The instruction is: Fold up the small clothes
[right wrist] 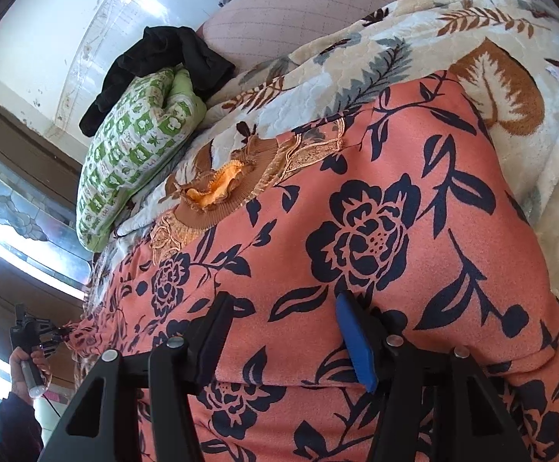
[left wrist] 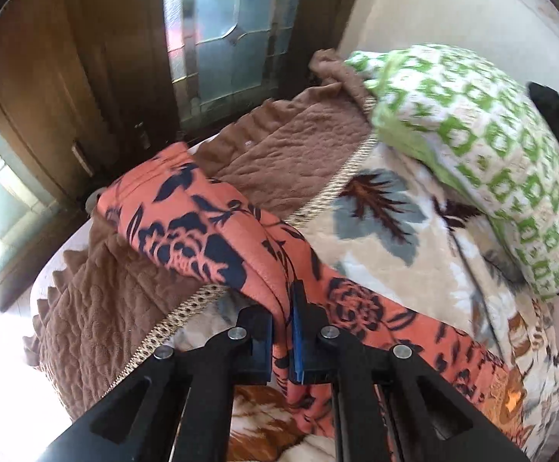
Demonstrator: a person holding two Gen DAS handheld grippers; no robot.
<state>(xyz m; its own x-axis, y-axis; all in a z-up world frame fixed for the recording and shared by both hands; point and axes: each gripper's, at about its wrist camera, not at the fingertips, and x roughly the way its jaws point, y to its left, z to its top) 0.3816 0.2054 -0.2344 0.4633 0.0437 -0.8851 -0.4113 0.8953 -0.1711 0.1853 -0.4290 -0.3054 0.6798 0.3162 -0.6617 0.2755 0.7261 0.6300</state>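
Observation:
An orange garment with a dark blue flower print (right wrist: pixel 375 238) lies spread on a cream leaf-patterned blanket (right wrist: pixel 502 88) on a bed. My left gripper (left wrist: pixel 282 308) is shut on a bunched edge of this garment (left wrist: pixel 202 231) and holds it lifted above the blanket. It also shows far left in the right wrist view (right wrist: pixel 54 335), pinching the garment's corner. My right gripper (right wrist: pixel 279 327) is open, its fingers apart just over the flat garment, holding nothing. A brown and orange frilled cloth (right wrist: pixel 217 188) lies at the garment's far edge.
A green-and-white pillow (left wrist: pixel 483 146) and a black cloth (right wrist: pixel 156 69) lie at the head of the bed. A brown quilted cover (left wrist: pixel 287 154) hangs over the bed edge. A wooden door with glass panes (left wrist: pixel 221 38) stands beyond the bed.

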